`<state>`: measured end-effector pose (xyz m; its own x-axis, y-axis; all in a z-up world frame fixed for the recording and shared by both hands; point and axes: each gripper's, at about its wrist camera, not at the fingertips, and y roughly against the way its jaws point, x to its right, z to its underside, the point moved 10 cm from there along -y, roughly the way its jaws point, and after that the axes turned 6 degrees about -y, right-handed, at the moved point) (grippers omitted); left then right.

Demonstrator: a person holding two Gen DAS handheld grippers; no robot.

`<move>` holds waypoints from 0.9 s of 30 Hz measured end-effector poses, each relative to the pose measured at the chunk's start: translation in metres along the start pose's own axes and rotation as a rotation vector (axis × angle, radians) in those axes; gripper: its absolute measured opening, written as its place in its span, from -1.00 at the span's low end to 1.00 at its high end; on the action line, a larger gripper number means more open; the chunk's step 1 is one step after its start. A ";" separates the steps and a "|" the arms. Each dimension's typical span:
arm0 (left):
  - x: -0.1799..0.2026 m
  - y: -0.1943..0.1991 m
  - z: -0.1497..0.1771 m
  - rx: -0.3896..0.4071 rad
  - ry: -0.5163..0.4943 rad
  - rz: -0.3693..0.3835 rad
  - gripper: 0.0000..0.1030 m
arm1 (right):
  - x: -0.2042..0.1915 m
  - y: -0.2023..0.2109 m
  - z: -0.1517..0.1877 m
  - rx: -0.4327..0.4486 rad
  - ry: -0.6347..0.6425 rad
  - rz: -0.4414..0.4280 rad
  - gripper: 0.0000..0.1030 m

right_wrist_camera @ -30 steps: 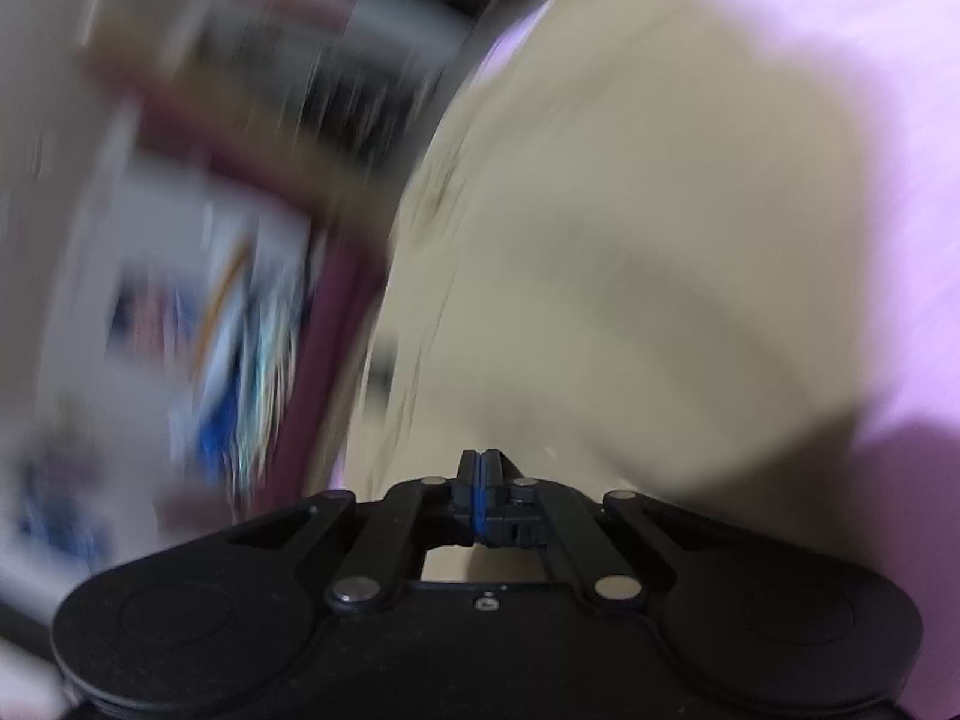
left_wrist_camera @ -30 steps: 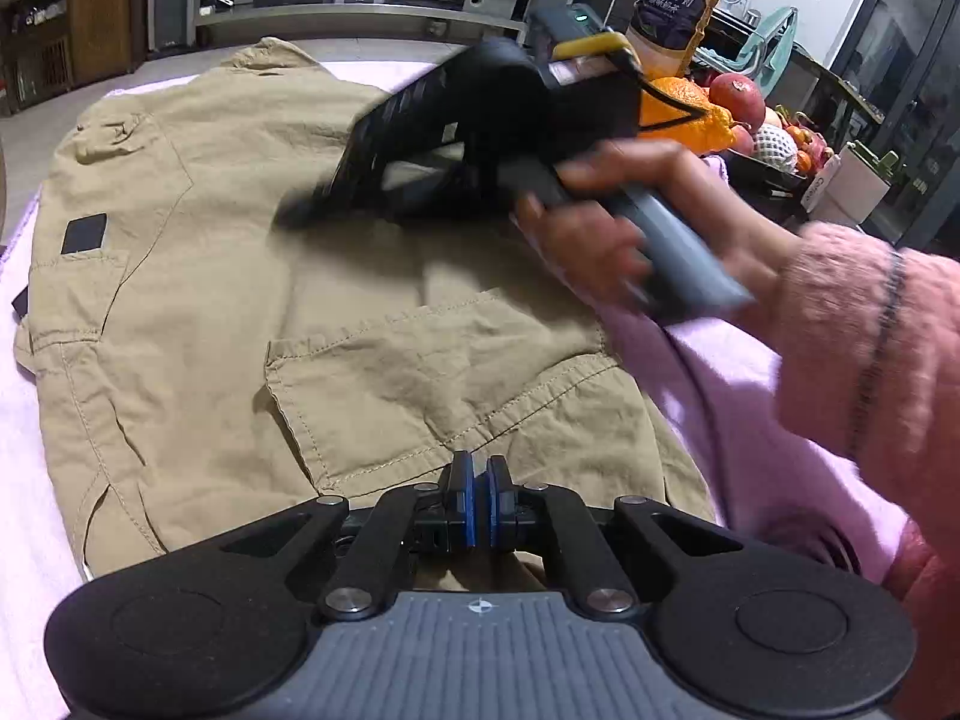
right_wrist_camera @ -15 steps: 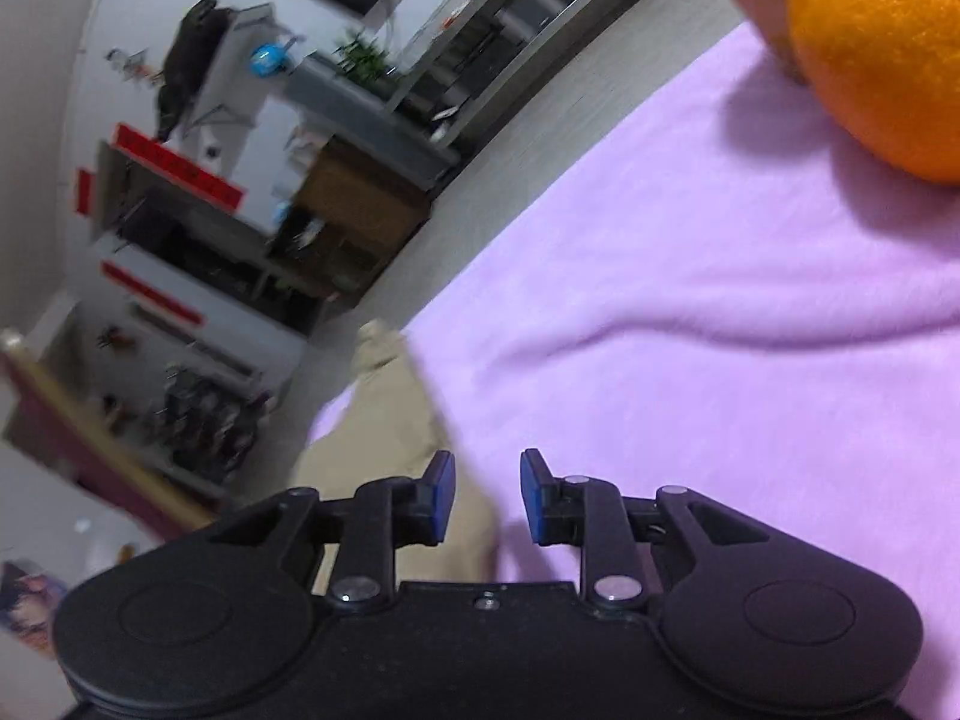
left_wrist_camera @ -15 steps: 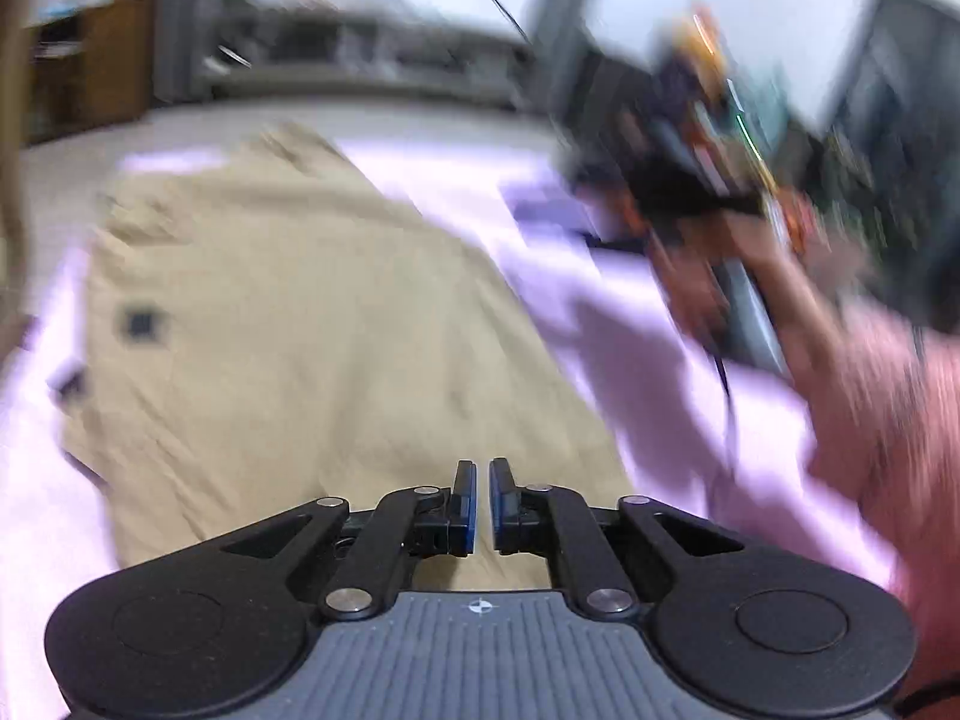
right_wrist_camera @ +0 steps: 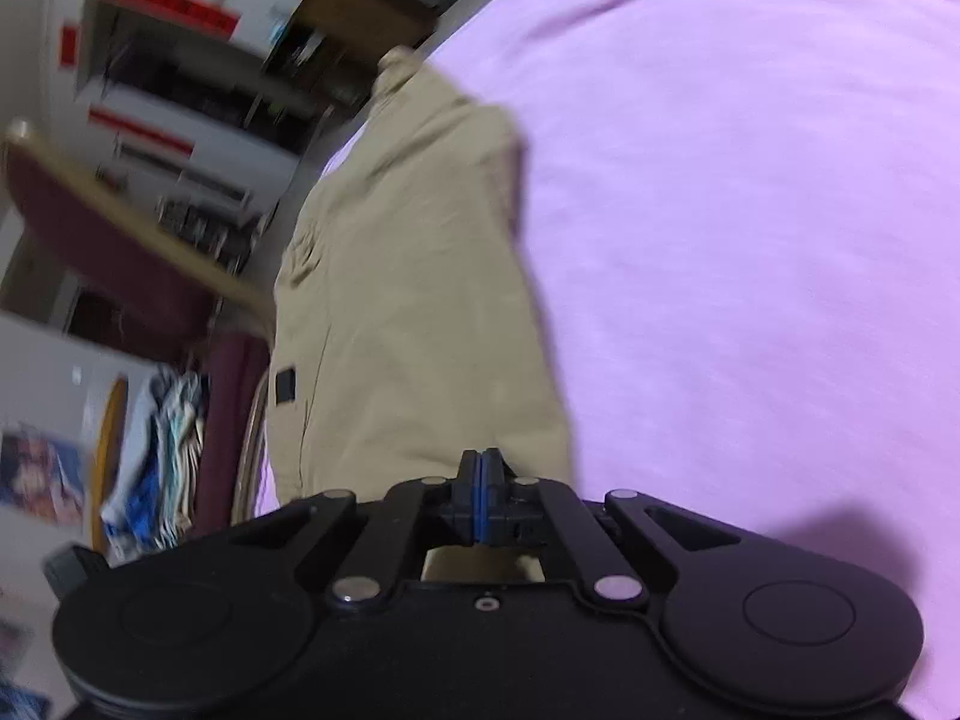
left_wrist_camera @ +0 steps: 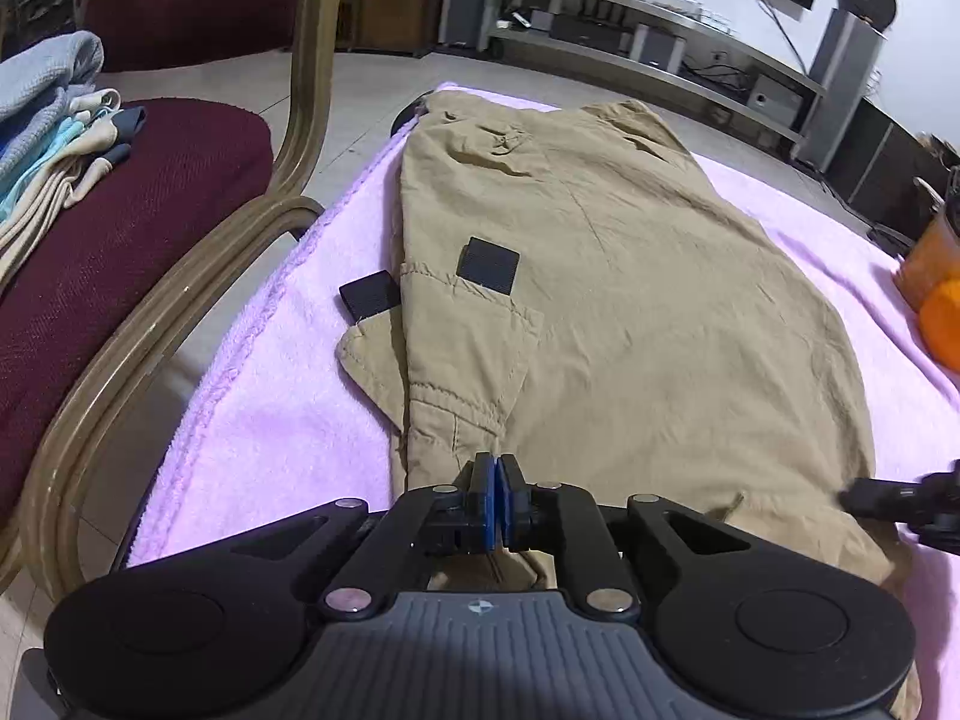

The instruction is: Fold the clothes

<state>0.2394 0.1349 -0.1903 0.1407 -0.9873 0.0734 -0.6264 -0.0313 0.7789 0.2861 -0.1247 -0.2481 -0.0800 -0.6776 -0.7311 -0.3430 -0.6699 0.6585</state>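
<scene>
Both grippers, left gripper (left_wrist_camera: 497,501) and right gripper (right_wrist_camera: 480,501), pinching shut on the near hem of crinkled khaki trousers (left_wrist_camera: 612,312), lying mid-frame across fuzzy lilac blanket (left_wrist_camera: 282,396).

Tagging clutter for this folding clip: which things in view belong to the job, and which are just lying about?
Belongs to the job:
khaki cargo trousers, spread out
pink towel beneath them
left gripper, fingers shut
right gripper, fingers shut

Lying about:
maroon chair
stack of folded clothes on its seat
oranges
media shelf
</scene>
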 end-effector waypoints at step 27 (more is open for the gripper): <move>0.020 0.075 0.062 0.016 -0.010 0.164 -0.88 | -0.037 0.058 0.092 -0.011 0.195 0.041 -0.55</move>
<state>0.1471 0.1035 -0.1689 0.0281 -0.9808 0.1931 -0.6524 0.1284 0.7469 0.1828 -0.1108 -0.1993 0.0898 -0.7494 -0.6560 -0.3327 -0.6434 0.6895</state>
